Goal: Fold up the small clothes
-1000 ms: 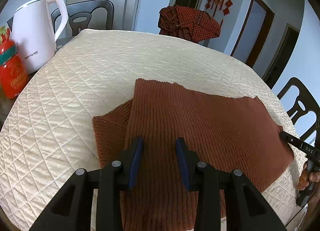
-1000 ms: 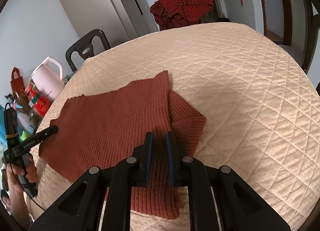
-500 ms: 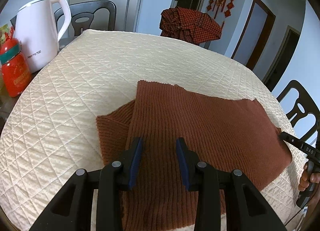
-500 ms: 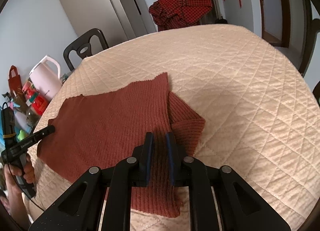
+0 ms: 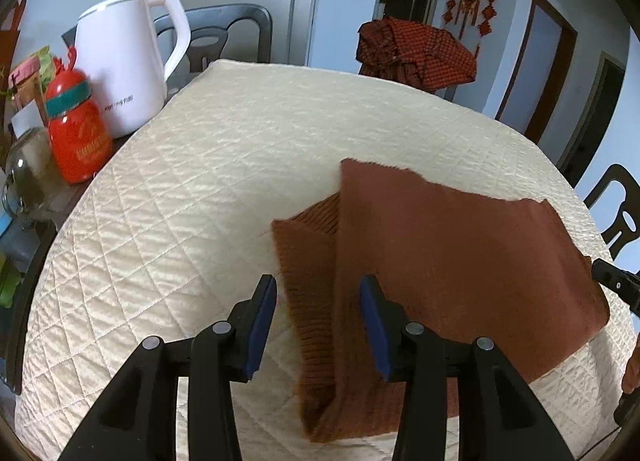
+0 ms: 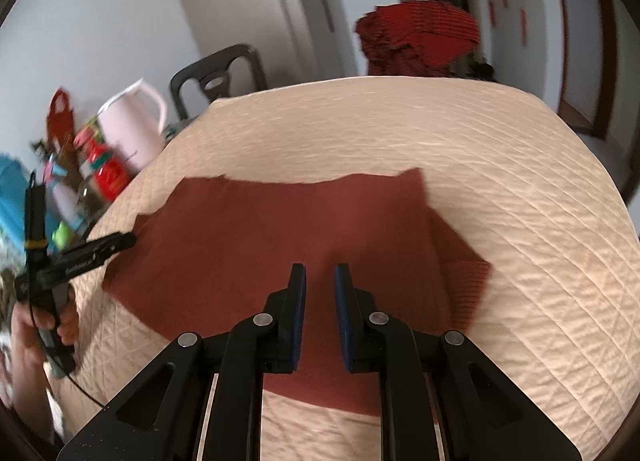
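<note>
A rust-brown ribbed knit garment [image 5: 440, 261] lies flat on the cream quilted table cover [image 5: 200, 181]. One sleeve [image 5: 308, 253] is folded under its left edge. My left gripper [image 5: 317, 285] hovers over that sleeve edge; its jaws are opening and the pads press on nothing. In the right wrist view the garment [image 6: 280, 229] spreads under my right gripper [image 6: 320, 269], whose blue pads stand a narrow gap apart with nothing pinched. The other sleeve [image 6: 464, 281] sticks out at the right. The left gripper [image 6: 124, 241] shows at the garment's left corner, held by a hand [image 6: 40, 321].
A white kettle [image 5: 124, 61], a red jar [image 5: 78, 133] and a glass jar [image 5: 24, 177] stand off the table's left edge. A red checked cloth [image 5: 416, 53] hangs on a chair at the far side. A black chair [image 5: 616, 213] is at the right.
The left gripper's jaws have widened, and it now sits over the sleeve at the garment's left edge. The right gripper has moved left over the garment's middle, its view now blurred.
</note>
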### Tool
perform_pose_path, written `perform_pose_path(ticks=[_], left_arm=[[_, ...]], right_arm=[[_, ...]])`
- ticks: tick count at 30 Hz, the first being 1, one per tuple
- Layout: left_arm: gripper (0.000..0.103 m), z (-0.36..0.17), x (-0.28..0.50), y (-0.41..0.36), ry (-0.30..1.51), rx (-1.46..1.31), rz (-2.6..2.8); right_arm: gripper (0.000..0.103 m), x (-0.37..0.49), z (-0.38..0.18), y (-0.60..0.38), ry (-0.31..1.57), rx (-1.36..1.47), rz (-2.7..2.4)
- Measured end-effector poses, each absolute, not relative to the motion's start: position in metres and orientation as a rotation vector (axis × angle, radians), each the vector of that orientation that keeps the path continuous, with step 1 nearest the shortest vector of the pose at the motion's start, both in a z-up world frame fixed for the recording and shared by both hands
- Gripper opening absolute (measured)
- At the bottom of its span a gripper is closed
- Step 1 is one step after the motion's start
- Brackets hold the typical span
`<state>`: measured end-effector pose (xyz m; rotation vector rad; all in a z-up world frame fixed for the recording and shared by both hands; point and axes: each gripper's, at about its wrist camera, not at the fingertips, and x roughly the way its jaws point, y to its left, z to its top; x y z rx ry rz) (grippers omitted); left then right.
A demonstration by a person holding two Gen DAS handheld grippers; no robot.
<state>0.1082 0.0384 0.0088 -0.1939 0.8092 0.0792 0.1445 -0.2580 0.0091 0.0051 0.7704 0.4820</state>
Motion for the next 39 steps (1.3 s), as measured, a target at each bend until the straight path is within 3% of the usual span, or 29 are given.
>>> perform_pose_path(ticks=[4, 30, 39], left_arm=[[0.054, 0.002, 0.113, 0.047, 0.822, -0.23, 0.062], [0.054, -0.005, 0.139, 0.058, 0.832, -0.317, -0.024], [0.054, -0.004, 0.139, 0.061, 0.831, -0.321, -0.027]], right_arm=[[0.015, 0.148, 0.007, -0.226, 0.783, -0.077, 0.531], [0.014, 0.223, -0.019, -0.154, 0.876, -0.213, 0.499], [0.014, 0.157, -0.011, -0.164, 0.864, -0.258, 0.582]])
